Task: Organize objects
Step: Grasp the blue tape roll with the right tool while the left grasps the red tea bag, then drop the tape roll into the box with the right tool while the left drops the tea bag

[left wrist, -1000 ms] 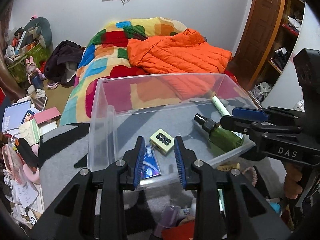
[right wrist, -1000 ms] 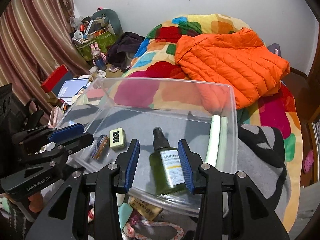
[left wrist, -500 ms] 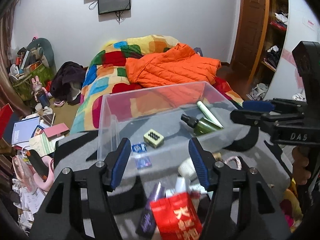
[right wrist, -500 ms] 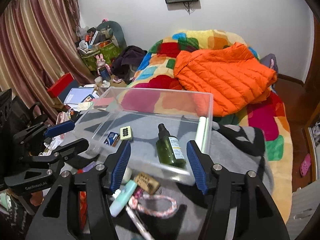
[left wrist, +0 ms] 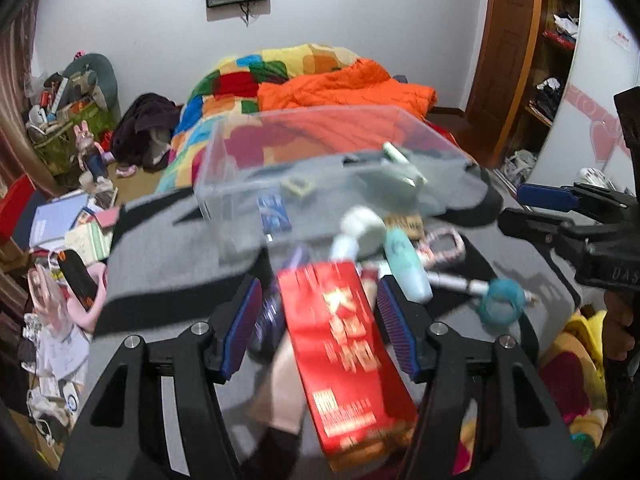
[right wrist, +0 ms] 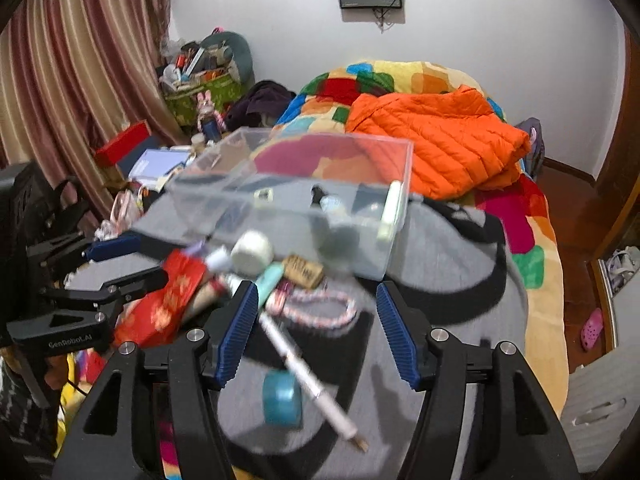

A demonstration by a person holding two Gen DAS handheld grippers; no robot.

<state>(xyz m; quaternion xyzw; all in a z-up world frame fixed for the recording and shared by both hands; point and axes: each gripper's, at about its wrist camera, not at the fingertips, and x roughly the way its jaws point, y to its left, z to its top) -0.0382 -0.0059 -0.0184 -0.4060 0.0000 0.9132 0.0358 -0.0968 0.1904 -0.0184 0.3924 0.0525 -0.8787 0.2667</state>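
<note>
A clear plastic bin [left wrist: 240,172] [right wrist: 396,160] stands on a grey and black cloth and holds a green spray bottle, a pale tube, a small box and a blue packet. In front of it lies a pile of loose items. My left gripper [left wrist: 318,328] is open, its jaws either side of a red box [left wrist: 344,344]. My right gripper [right wrist: 316,330] is open above a white pen [right wrist: 304,368], a teal roll [right wrist: 280,398] and a pink beaded loop [right wrist: 320,308]. A white jar [right wrist: 252,254] and a mint tube [left wrist: 406,266] lie nearby.
A bed with a patchwork quilt and an orange jacket [right wrist: 432,136] lies behind the bin. Books, boxes and clutter cover the floor at the left [left wrist: 60,224]. A wooden door and shelves stand at the right [left wrist: 516,40].
Both grippers have pulled back from the bin and opened wider. The pile of loose items in front of the bin has come into view under them.
</note>
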